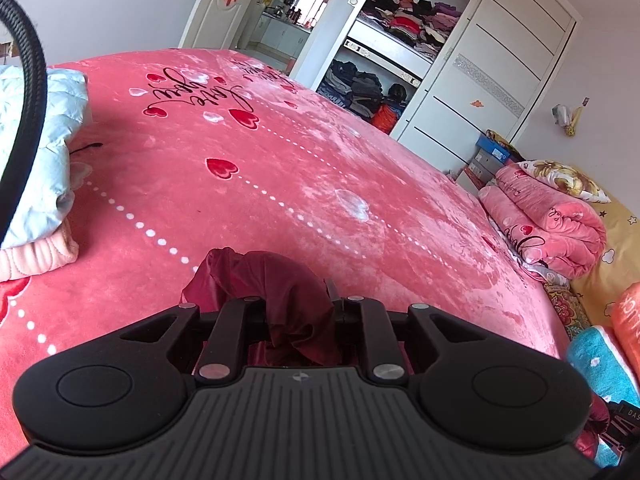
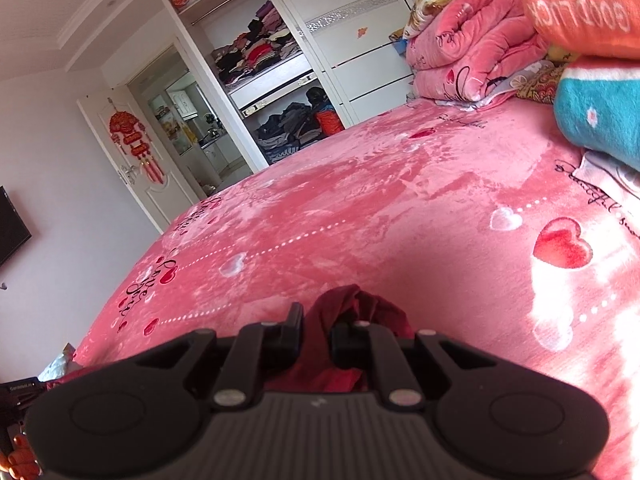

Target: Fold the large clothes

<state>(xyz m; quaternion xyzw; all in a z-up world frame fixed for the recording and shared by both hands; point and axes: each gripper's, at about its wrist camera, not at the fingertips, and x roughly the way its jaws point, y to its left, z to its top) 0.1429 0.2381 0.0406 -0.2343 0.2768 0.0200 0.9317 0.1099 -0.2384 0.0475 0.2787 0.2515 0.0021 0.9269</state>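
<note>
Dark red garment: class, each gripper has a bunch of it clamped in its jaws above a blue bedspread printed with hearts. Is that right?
Not quite: the bedspread is pink, not blue, as both wrist views show. The rest holds: the left gripper and the right gripper each clamp a bunch of the dark red garment, and the bedspread is printed with hearts.

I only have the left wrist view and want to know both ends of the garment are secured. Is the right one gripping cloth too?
Observer: Yes, the right gripper has dark red fabric bunched between its jaws.
Operator: What lies ahead of it?
Observer: Bare pink blanket, with a teal cushion at the right edge.
Operator: Anything stacked on that?
Observer: An orange cushion printed GOOD LUCK rests above it.
</note>
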